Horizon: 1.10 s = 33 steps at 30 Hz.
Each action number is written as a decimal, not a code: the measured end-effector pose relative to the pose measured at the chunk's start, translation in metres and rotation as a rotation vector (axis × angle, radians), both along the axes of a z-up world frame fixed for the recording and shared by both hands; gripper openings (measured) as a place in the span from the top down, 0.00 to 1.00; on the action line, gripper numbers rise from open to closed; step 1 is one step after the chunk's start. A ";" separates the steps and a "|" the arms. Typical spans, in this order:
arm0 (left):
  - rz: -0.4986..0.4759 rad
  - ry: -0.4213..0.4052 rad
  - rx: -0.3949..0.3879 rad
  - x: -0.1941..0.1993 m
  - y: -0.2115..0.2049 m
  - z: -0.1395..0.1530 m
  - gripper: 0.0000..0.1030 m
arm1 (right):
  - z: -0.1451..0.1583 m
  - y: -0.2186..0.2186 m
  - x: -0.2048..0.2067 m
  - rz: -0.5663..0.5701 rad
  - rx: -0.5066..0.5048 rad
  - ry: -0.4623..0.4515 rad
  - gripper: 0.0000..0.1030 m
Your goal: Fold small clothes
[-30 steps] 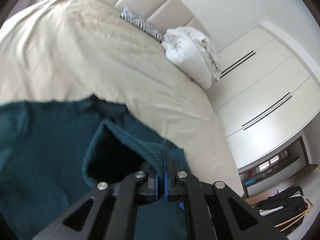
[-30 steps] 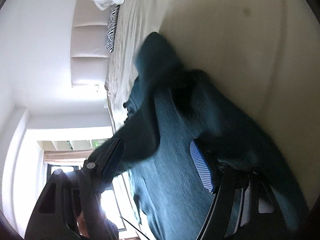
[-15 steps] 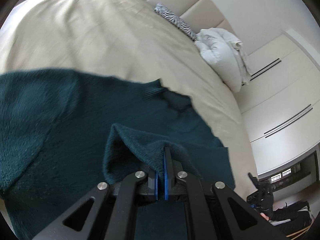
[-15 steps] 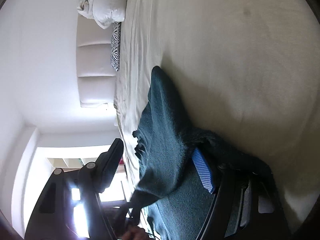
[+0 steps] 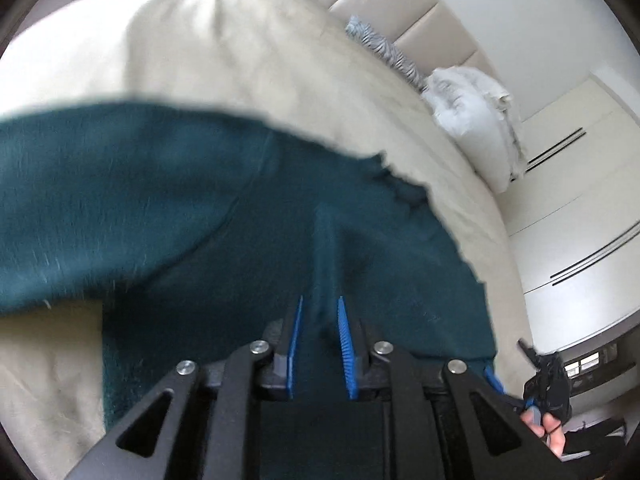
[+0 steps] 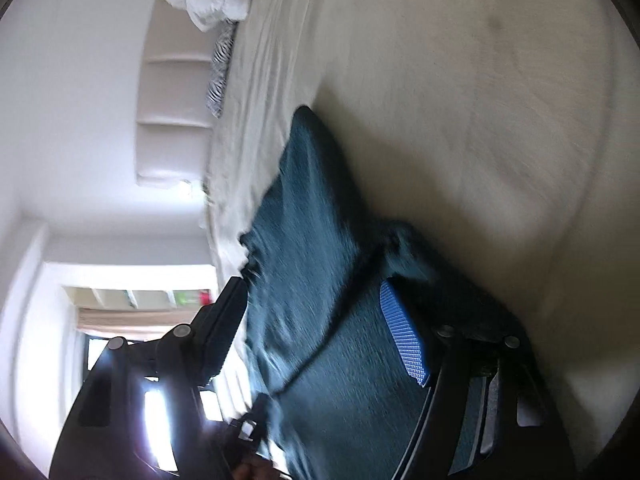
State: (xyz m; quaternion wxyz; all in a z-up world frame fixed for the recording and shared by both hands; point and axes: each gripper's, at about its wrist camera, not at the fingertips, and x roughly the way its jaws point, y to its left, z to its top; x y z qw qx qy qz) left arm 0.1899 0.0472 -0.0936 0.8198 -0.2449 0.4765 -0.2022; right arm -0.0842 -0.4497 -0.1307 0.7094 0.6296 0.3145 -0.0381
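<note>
Sweater just released by left gripper, jaws parted; right gripper spread; teal knit blurred on bed.

The sweater is showing dark teal, the bedspread beige, one cushion zebra-striped, the pillow white.

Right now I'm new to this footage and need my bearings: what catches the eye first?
A dark teal garment dominates, spread across the beige bed. The left gripper sits slightly open with a fabric ridge between its fingers; the right gripper is wide open over the cloth. A white pillow and zebra-print cushion lie by the headboard.
</note>
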 end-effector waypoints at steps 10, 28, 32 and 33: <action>-0.168 -0.088 0.126 0.030 -0.093 0.018 0.43 | 0.051 -0.016 0.050 0.187 -0.131 -0.040 0.32; -0.203 -0.050 0.134 0.037 -0.097 -0.031 0.45 | 0.006 -0.046 0.101 0.368 0.018 -0.063 0.34; -0.195 -0.041 0.111 0.037 -0.093 -0.031 0.45 | 0.013 -0.036 0.071 0.383 0.049 -0.087 0.33; -0.194 -0.042 0.104 0.037 -0.092 -0.031 0.45 | 0.015 -0.034 0.066 0.383 0.057 -0.091 0.32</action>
